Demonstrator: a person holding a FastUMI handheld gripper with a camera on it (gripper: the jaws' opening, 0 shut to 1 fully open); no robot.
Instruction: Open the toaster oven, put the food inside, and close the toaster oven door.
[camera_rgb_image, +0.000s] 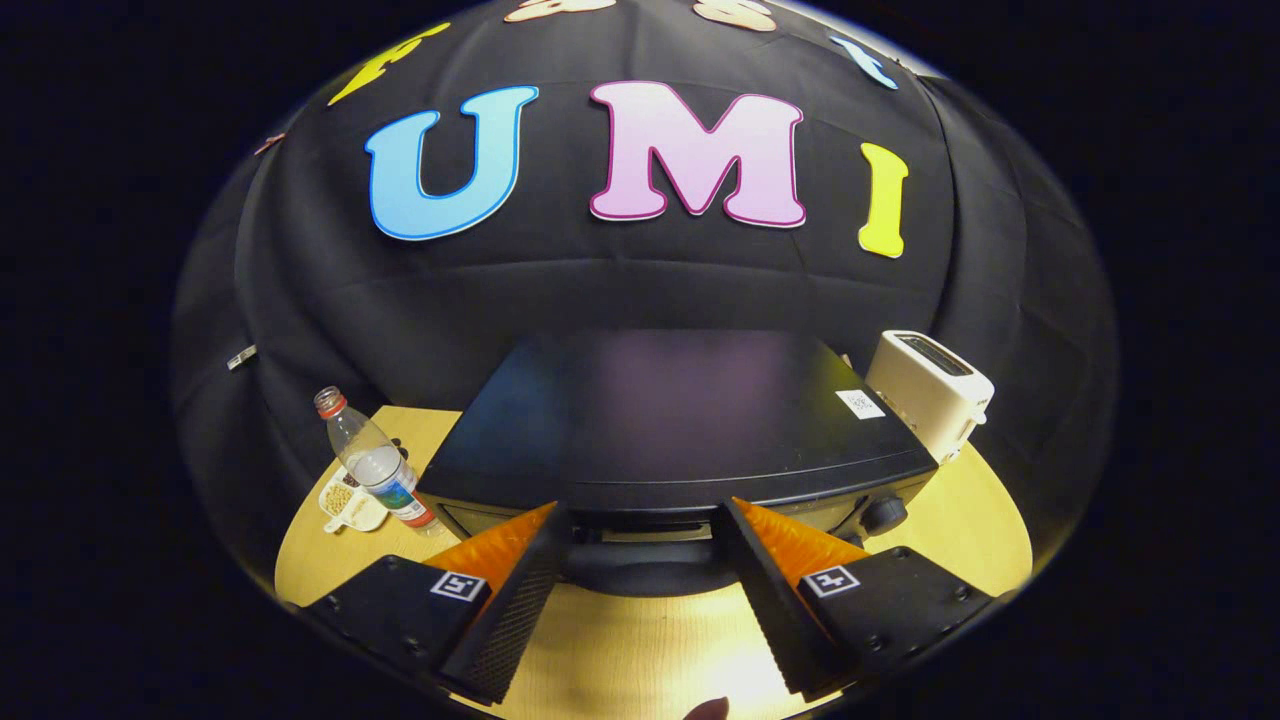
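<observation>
Gripper (642, 520) spread wide at toaster oven (670, 420) front edge.

A black toaster oven (665, 425) sits on the wooden table, seen from above, its flat top glossy, its front at six o'clock, control knob (884, 514) at four o'clock.

No legible text; square code sticker (860, 403) on toaster oven (670, 420)

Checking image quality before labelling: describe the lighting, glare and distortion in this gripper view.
Gripper view: fisheye bends the table edge into a curve; soft purplish sheen on the toaster oven top; its front beneath sits in shadow; focus is sharp; the open gripper frames the handle.
</observation>
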